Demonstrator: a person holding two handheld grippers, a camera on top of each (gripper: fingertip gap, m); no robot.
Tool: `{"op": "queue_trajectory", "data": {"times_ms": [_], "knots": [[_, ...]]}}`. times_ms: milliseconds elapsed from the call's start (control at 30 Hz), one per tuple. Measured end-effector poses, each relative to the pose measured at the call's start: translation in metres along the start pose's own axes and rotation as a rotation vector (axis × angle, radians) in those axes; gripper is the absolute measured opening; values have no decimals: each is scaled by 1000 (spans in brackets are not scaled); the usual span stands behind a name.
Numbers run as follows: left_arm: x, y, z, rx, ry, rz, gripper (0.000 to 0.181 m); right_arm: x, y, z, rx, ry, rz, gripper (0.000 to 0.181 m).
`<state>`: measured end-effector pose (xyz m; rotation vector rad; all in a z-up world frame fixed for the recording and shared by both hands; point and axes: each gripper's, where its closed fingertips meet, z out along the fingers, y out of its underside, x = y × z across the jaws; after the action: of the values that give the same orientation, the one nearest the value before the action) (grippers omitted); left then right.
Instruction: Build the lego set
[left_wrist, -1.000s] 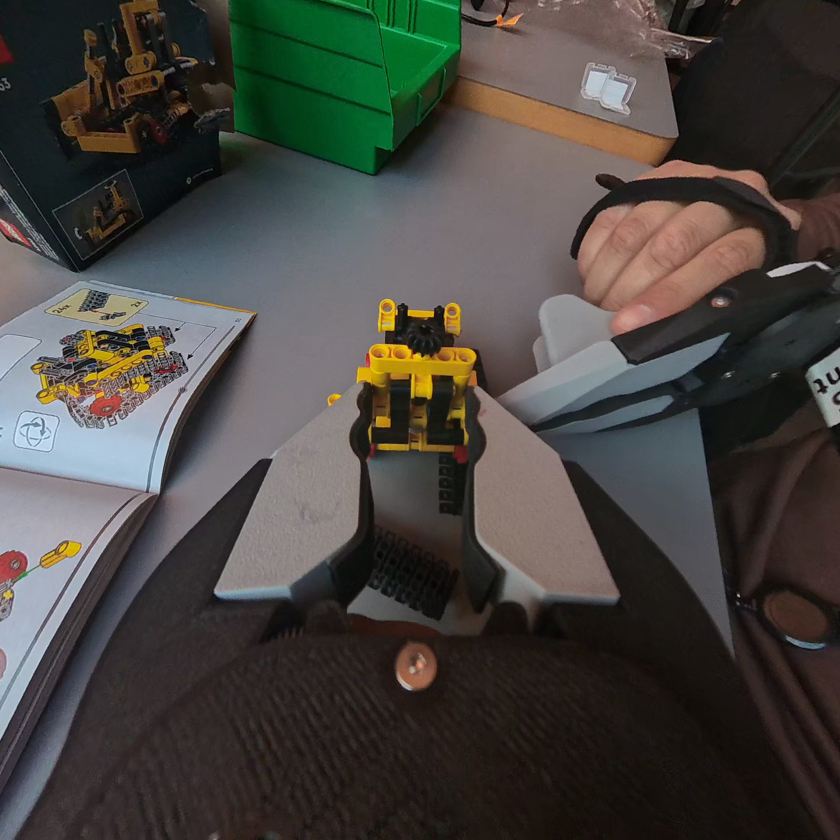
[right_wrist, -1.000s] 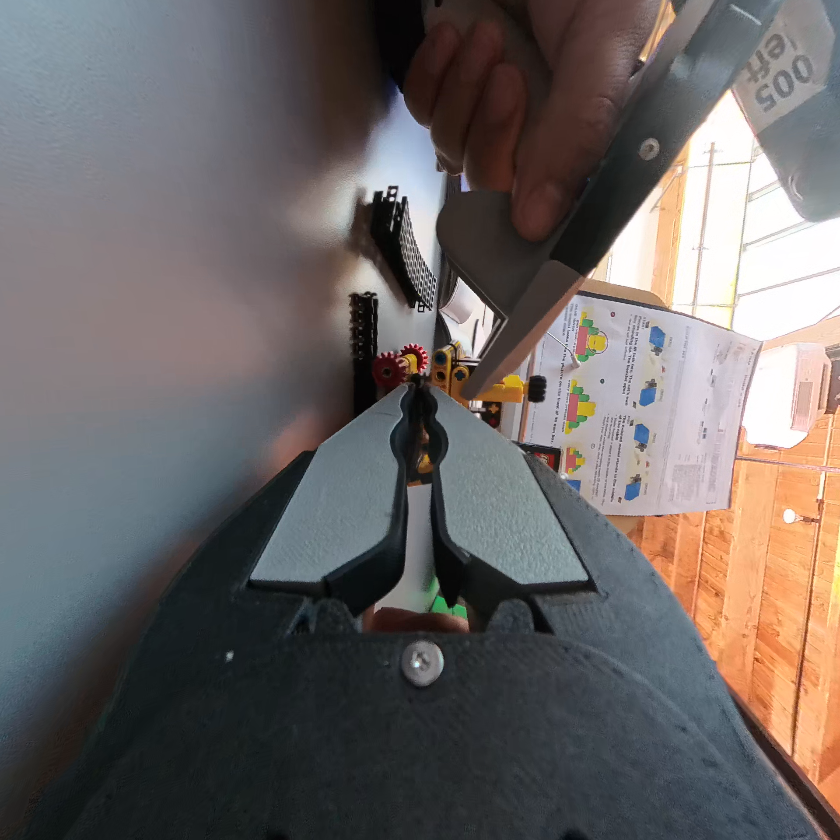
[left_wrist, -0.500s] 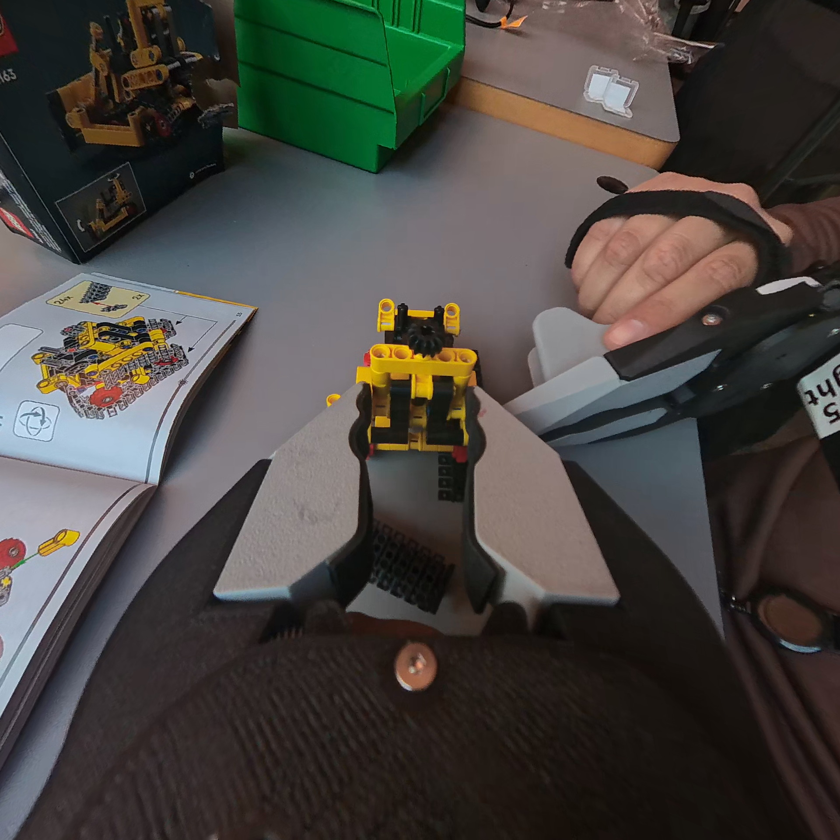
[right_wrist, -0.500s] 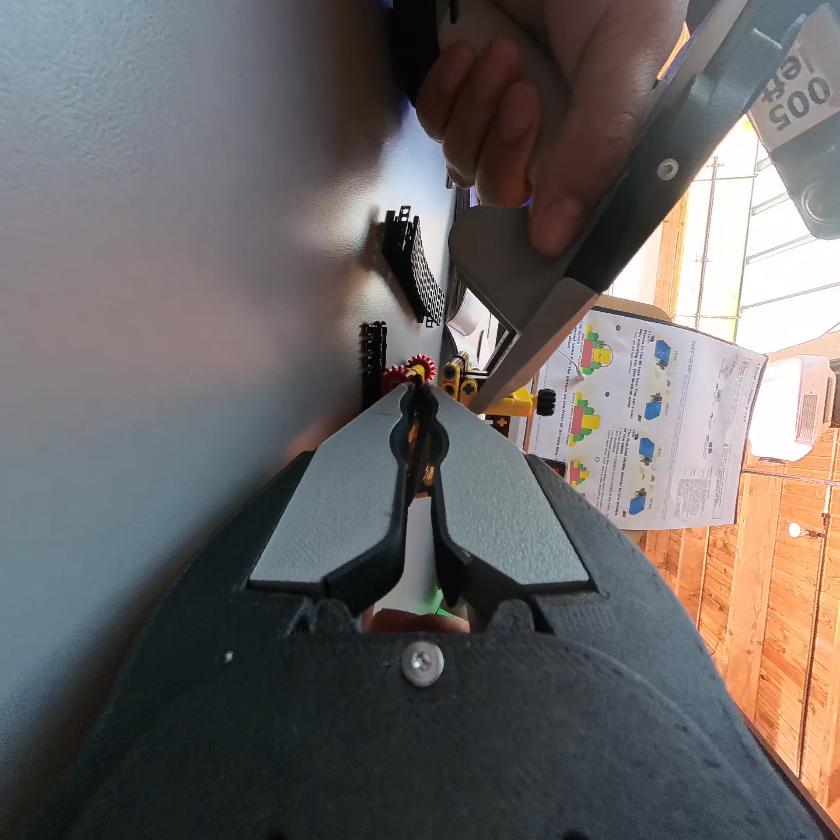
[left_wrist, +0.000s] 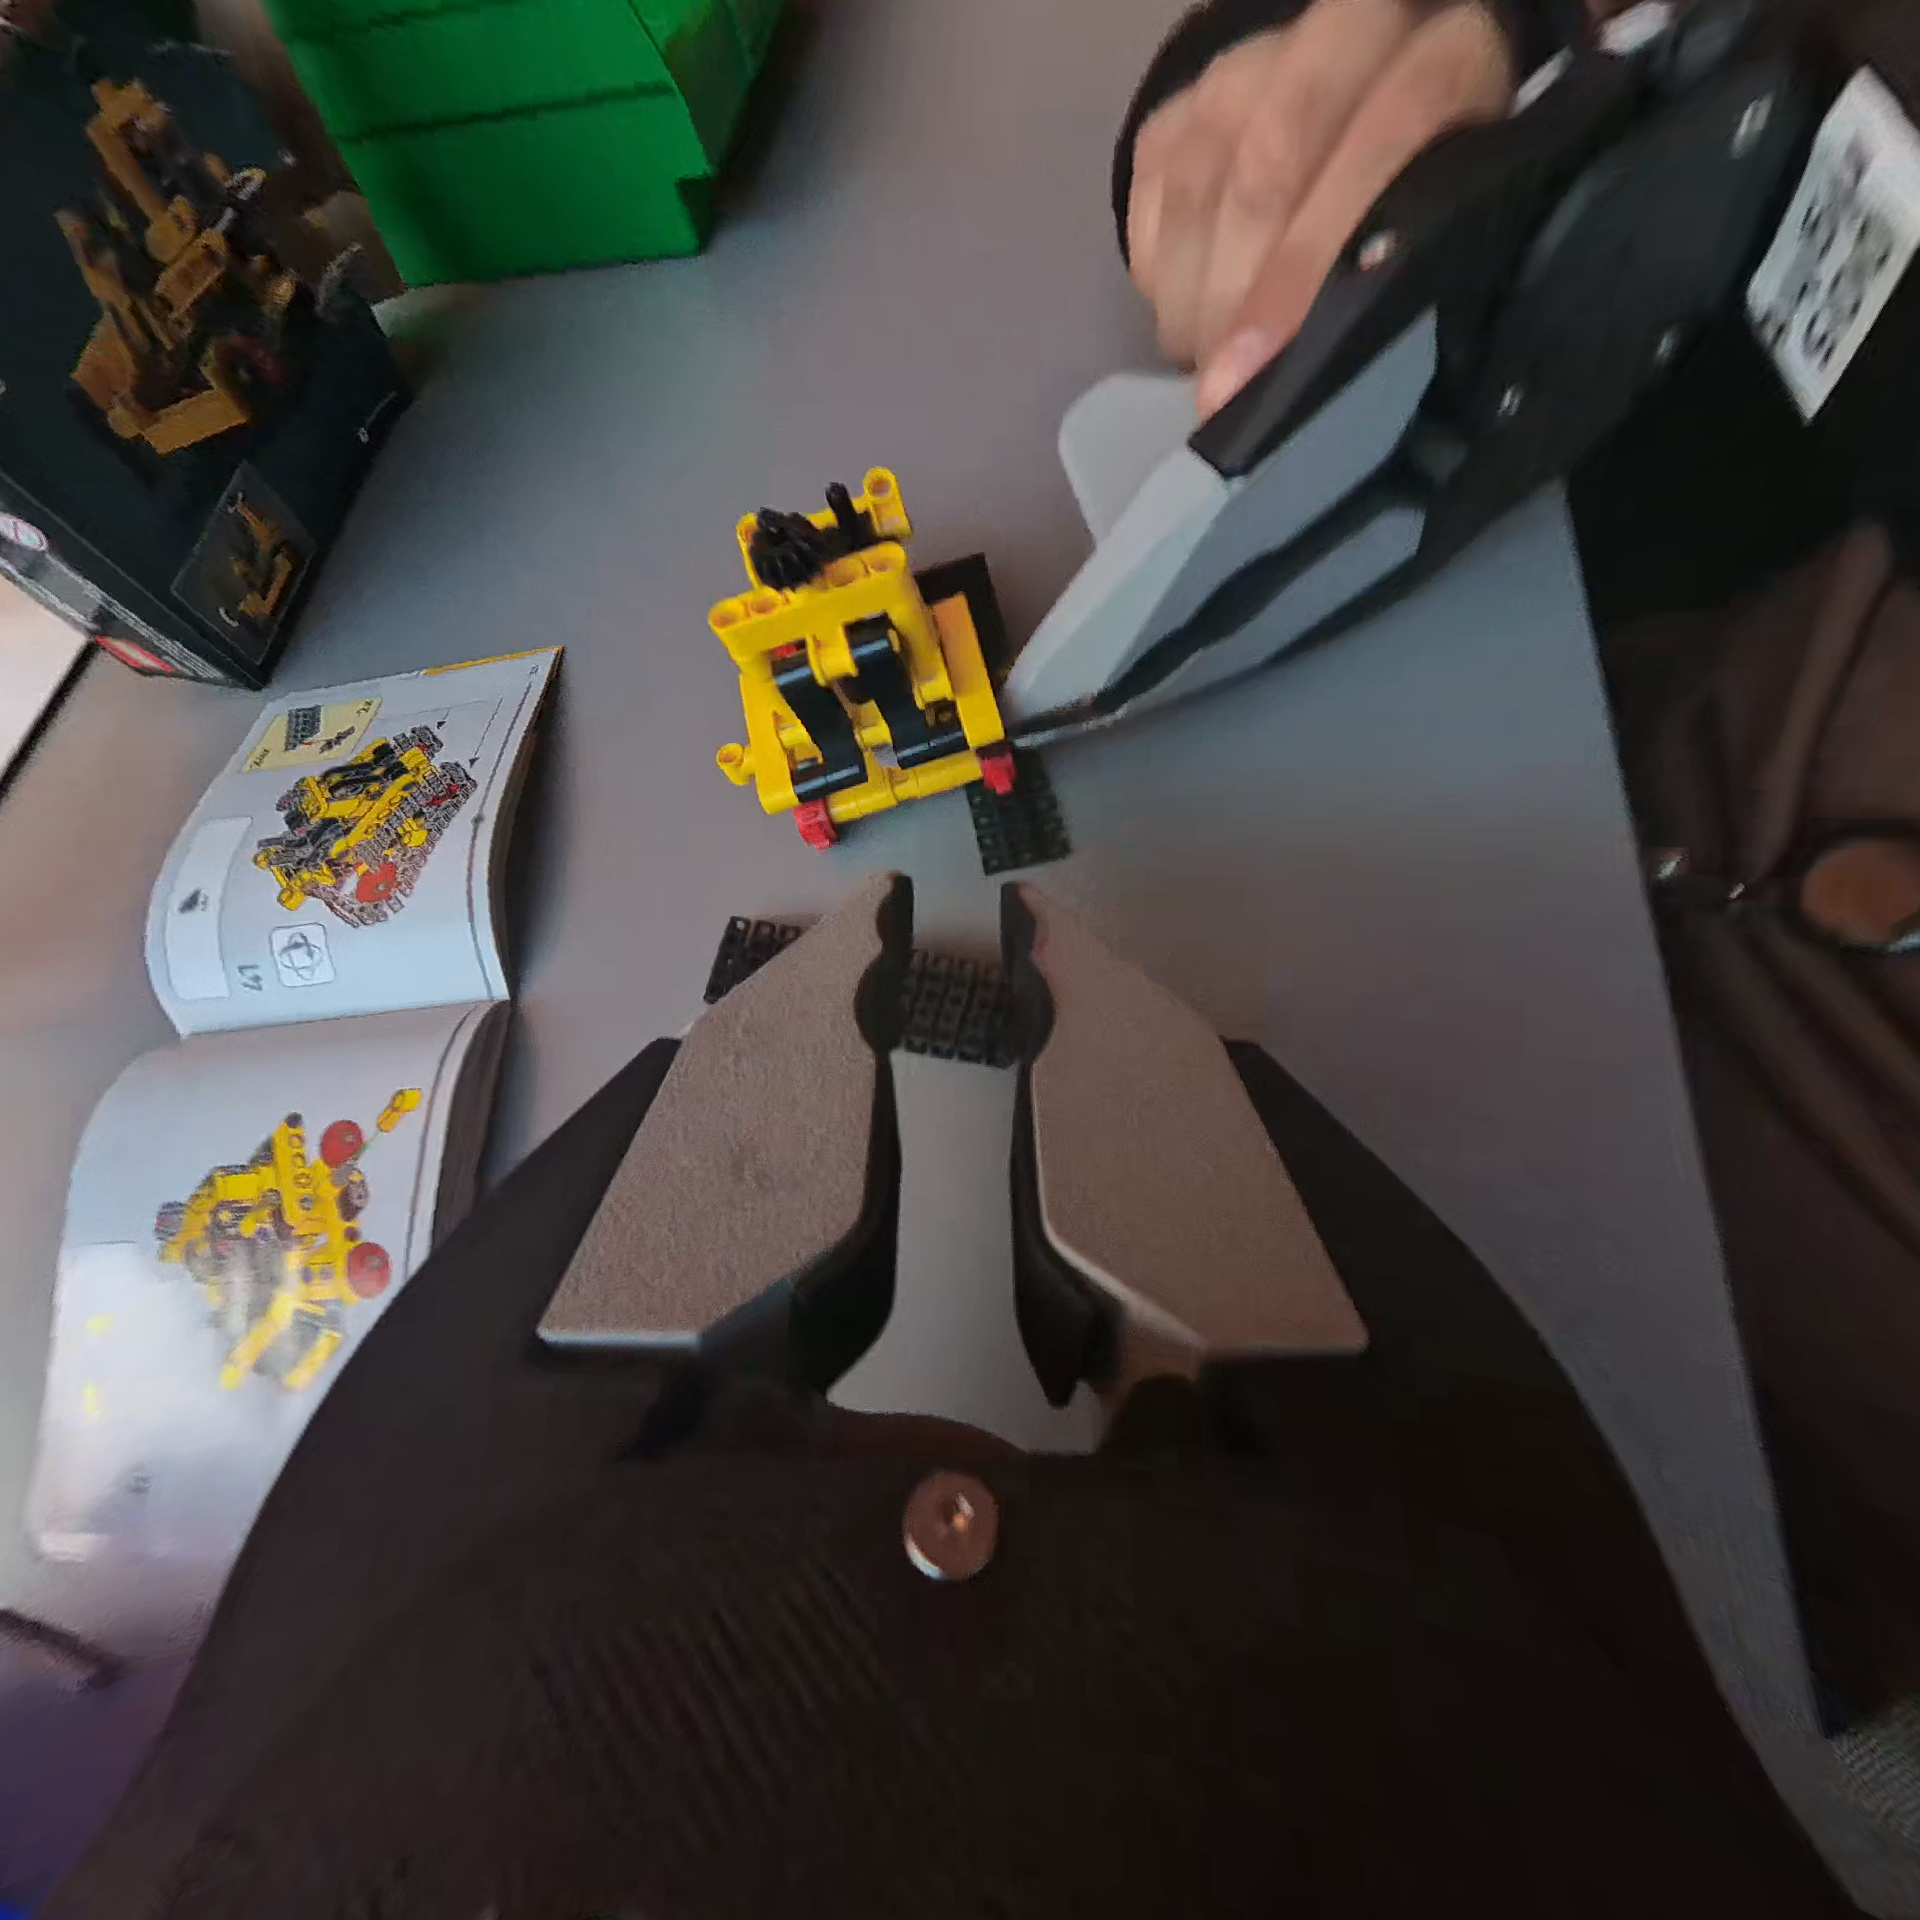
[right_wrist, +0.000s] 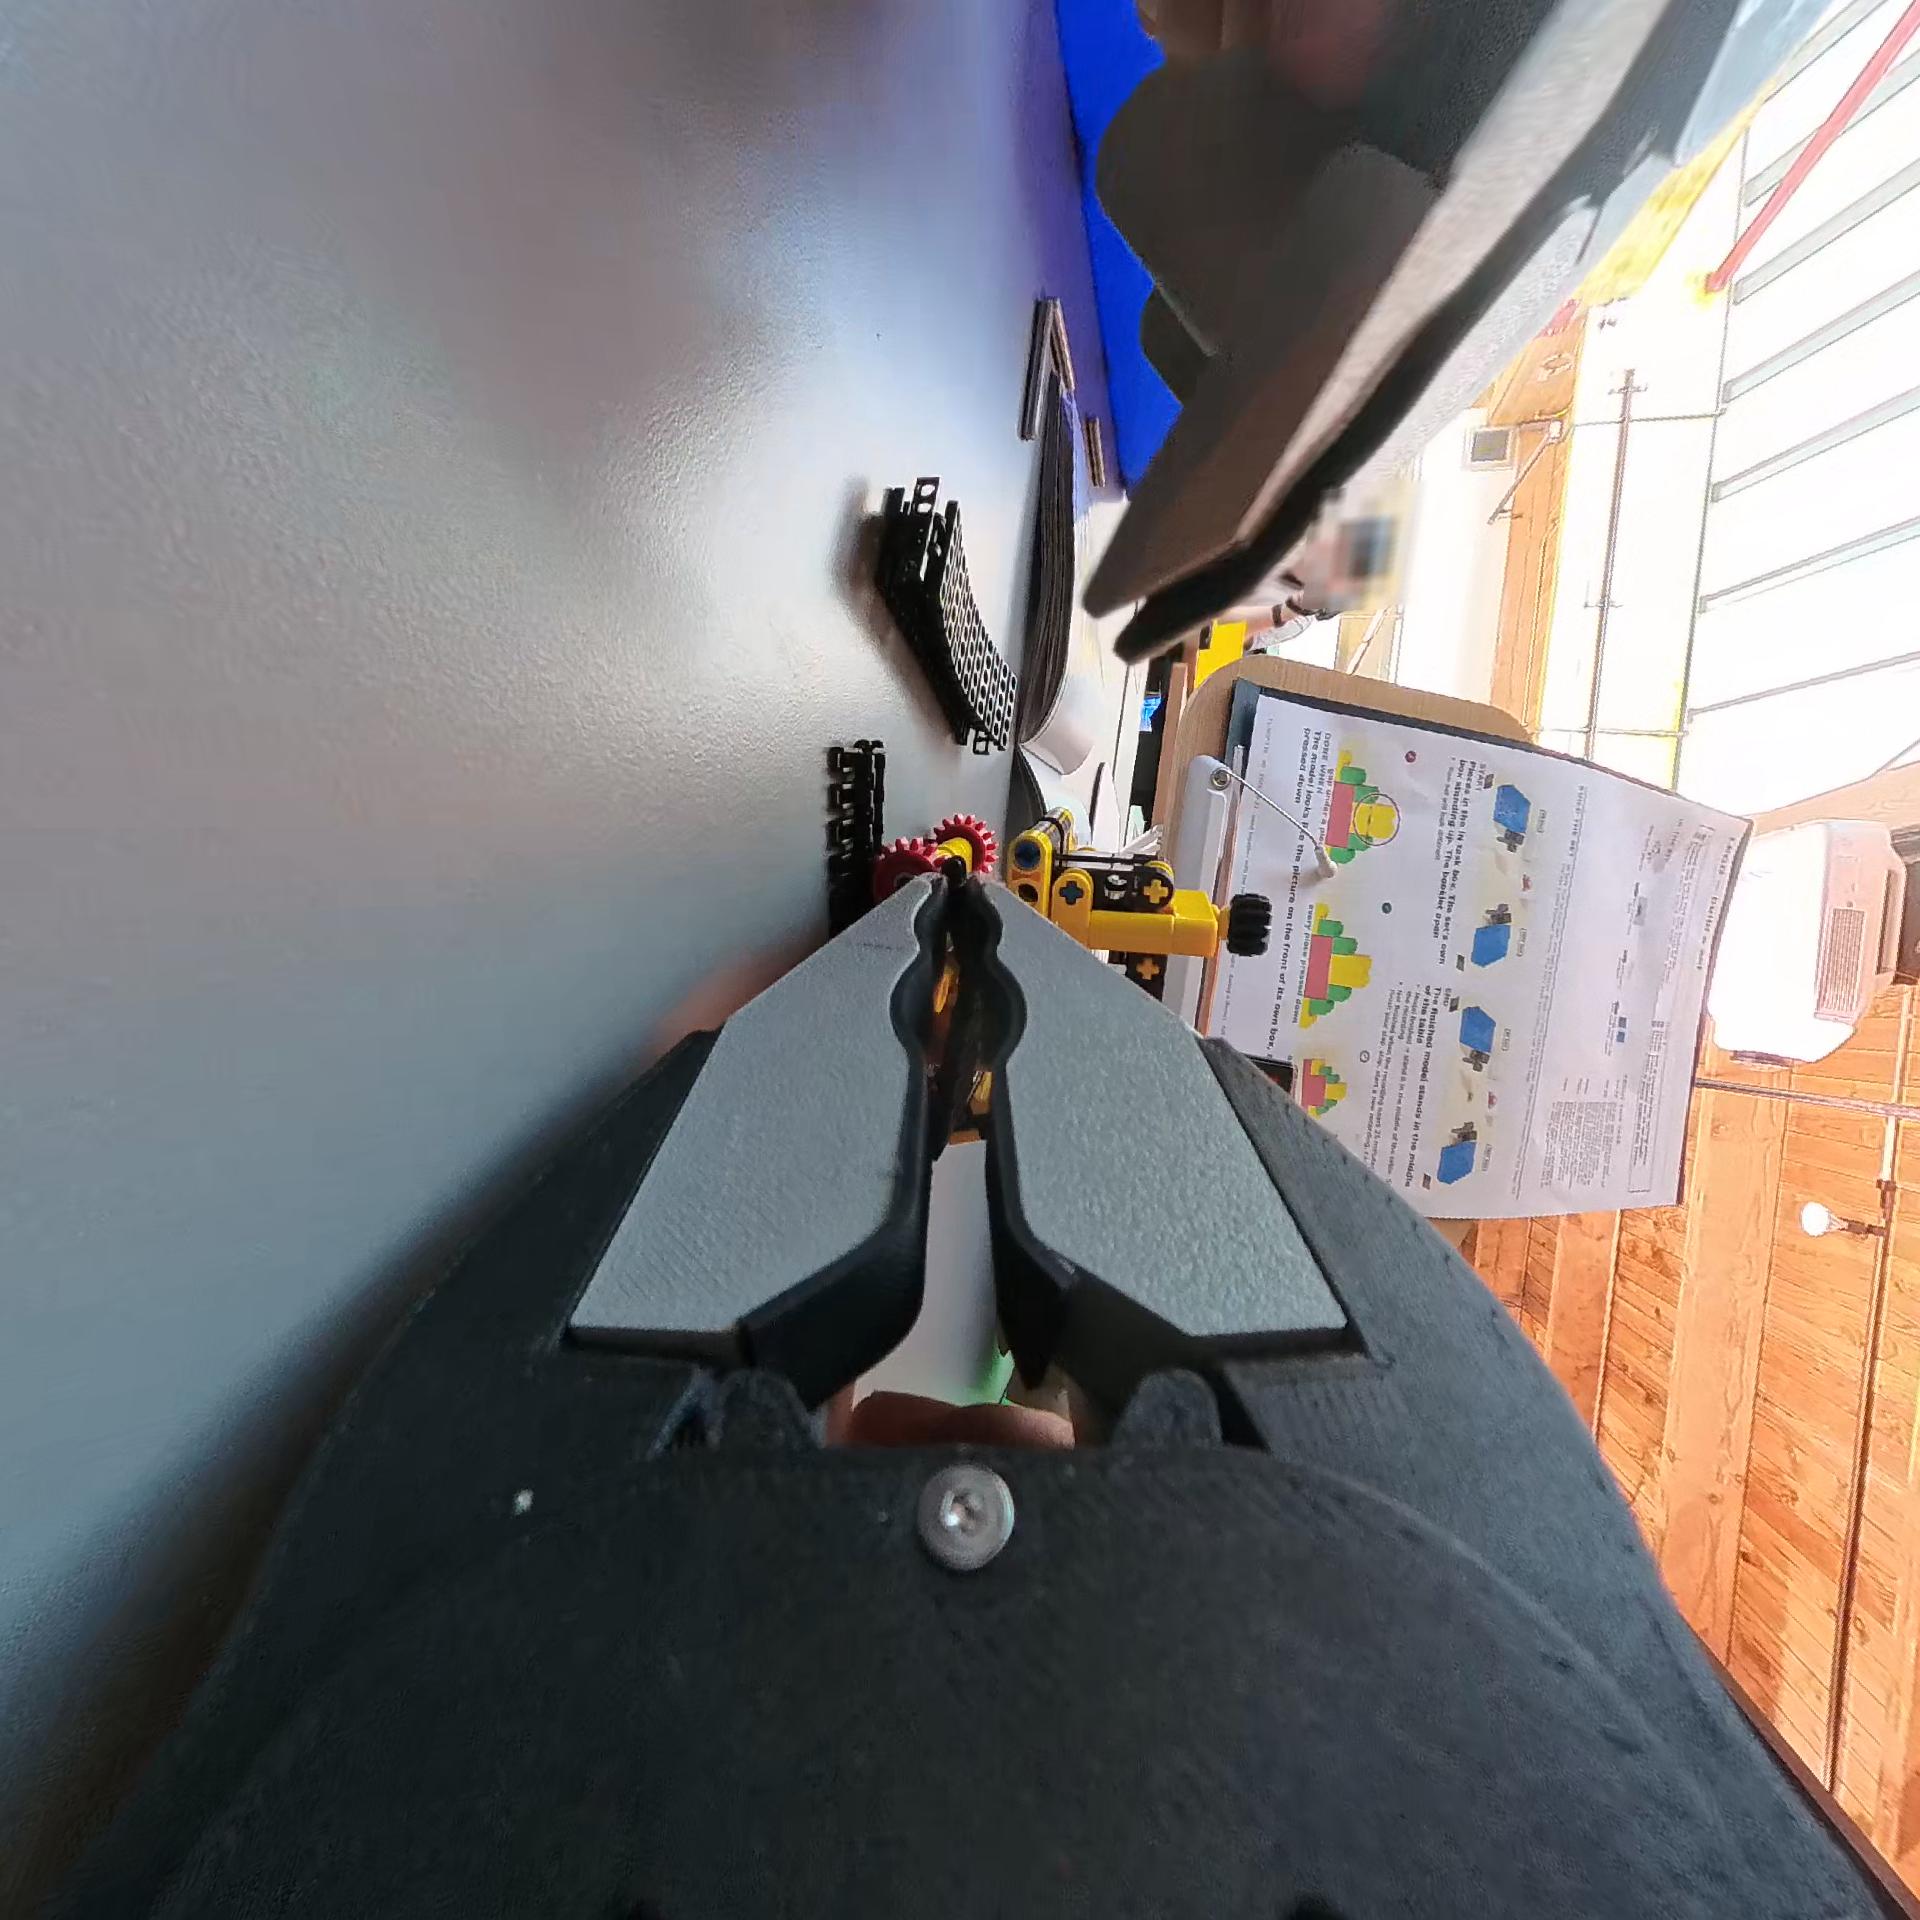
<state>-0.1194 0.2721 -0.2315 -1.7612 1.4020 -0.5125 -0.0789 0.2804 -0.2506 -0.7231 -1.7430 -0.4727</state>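
Note:
The yellow and black lego model (left_wrist: 852, 675) stands on the grey table (left_wrist: 623, 436), free of my left gripper (left_wrist: 954, 899), which is open with a narrow gap and pulled back above a black track strip (left_wrist: 940, 1003). My right gripper (left_wrist: 1029, 727) comes in from the right, shut on a thin black part at the model's lower right edge. A second black track strip (left_wrist: 1023, 826) lies by that side. In the right wrist view my right gripper (right_wrist: 956, 899) is shut at the model (right_wrist: 1122, 904), next to its red gears (right_wrist: 904, 862), with both track strips (right_wrist: 945, 623) beyond.
An open instruction booklet (left_wrist: 343, 831) lies at the left, with the set's dark box (left_wrist: 177, 343) and a green bin (left_wrist: 520, 135) behind it. A person's hand (left_wrist: 1278, 177) holds the right gripper. A printed sheet (right_wrist: 1455, 966) stands past the model. The tips of one gripper are about 6 cm away from the tips of the other.
My left gripper has let go of the model and drawn back and up. The model now stands turned a little. The right gripper stays shut at its side.

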Motion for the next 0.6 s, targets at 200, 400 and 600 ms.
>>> {"op": "queue_trajectory", "data": {"times_ms": [200, 400, 600], "knots": [[10, 18, 22, -154, 63, 282, 19, 0, 0, 0, 4, -3, 5, 0], [11, 18, 39, -194, 87, 407, 9, 0, 0, 0, 8, -2, 6, 0], [16, 17, 42, -166, 135, 438, 4, -1, -1, 0, 15, -7, 14, 0]]}}
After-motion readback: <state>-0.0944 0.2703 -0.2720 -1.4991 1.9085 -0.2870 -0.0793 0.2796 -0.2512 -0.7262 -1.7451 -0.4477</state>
